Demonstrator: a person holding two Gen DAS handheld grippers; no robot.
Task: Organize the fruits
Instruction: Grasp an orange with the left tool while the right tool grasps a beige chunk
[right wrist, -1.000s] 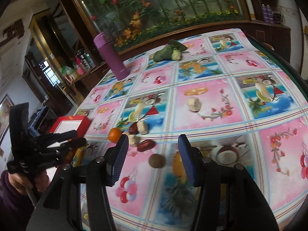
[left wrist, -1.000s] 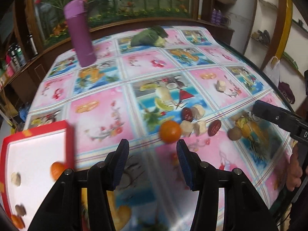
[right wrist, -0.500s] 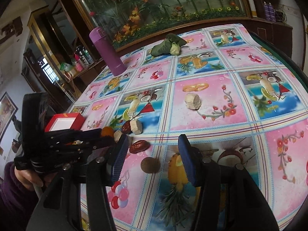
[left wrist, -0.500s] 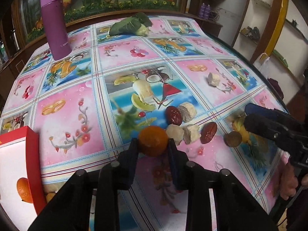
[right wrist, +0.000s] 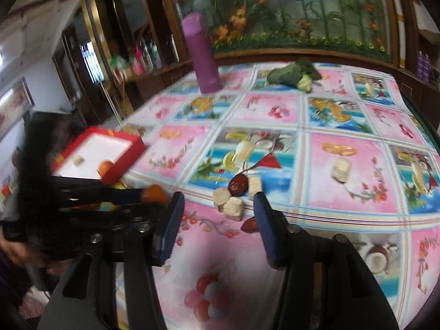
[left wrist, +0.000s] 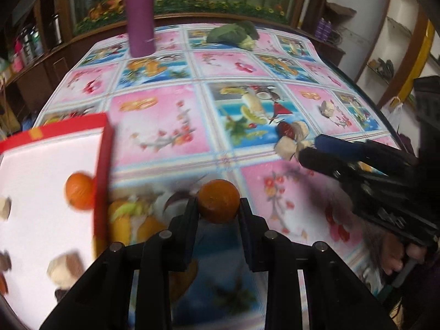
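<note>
My left gripper [left wrist: 218, 206] is shut on an orange [left wrist: 218, 201] and holds it above the tablecloth, right of the red tray [left wrist: 103, 165]; the held orange also shows in the right wrist view [right wrist: 154, 193]. The tray holds another orange [left wrist: 78, 191] and pale pieces [left wrist: 64, 271]. My right gripper [right wrist: 217, 203] is open above a cluster of pale chunks [right wrist: 232, 206] and red dates [right wrist: 238, 184], with another date [right wrist: 249, 225] by its right finger. A lone pale chunk [right wrist: 341, 168] lies further right.
A purple bottle [right wrist: 205, 55] and a green leafy vegetable [right wrist: 291, 74] stand at the table's far side. A cabinet with bottles [right wrist: 140, 57] is beyond the left edge. The table edge curves on the right [left wrist: 385, 115].
My left gripper closed on the orange, lifted it and carried it left toward the red tray. My right gripper moved forward over the cluster of chunks and dates, still open.
</note>
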